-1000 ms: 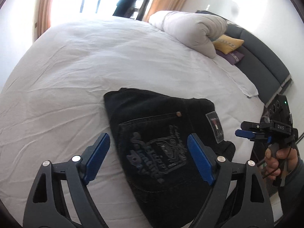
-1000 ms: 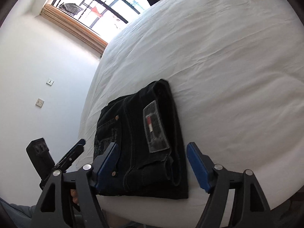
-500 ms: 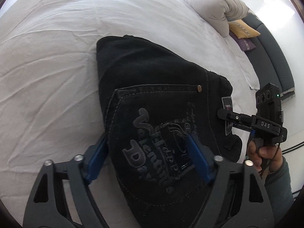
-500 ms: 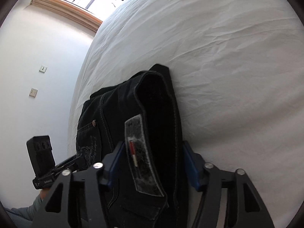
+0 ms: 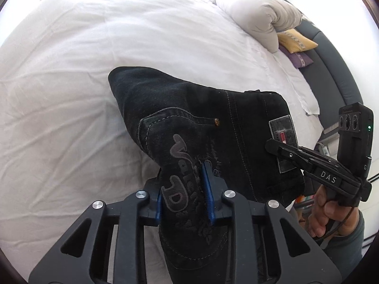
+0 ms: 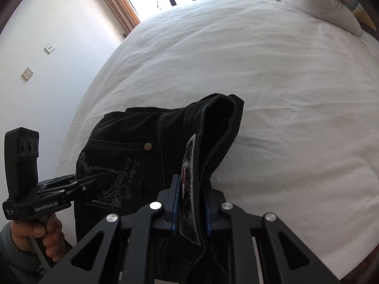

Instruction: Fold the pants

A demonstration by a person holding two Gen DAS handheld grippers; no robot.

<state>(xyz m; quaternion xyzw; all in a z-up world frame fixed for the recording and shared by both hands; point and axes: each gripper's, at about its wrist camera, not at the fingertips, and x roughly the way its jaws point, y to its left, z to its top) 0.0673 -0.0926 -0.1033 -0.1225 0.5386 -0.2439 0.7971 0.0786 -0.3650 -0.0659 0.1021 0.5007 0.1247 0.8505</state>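
From my station I saw the white bed fill both wrist views, its rolled duvet at one o'clock in the left view, a yellow cushion and a purple one just beside it. The folded black pants lay near the bed's edge, bunched upward where I gripped them. My left gripper, at six o'clock, was closing with its blue pads pinching the embroidered back pocket. My right gripper, likewise at six o'clock in its own view, was closing on the waistband at the brand patch, the fabric clamped between the pads. A brass rivet sat at the pocket's corner.
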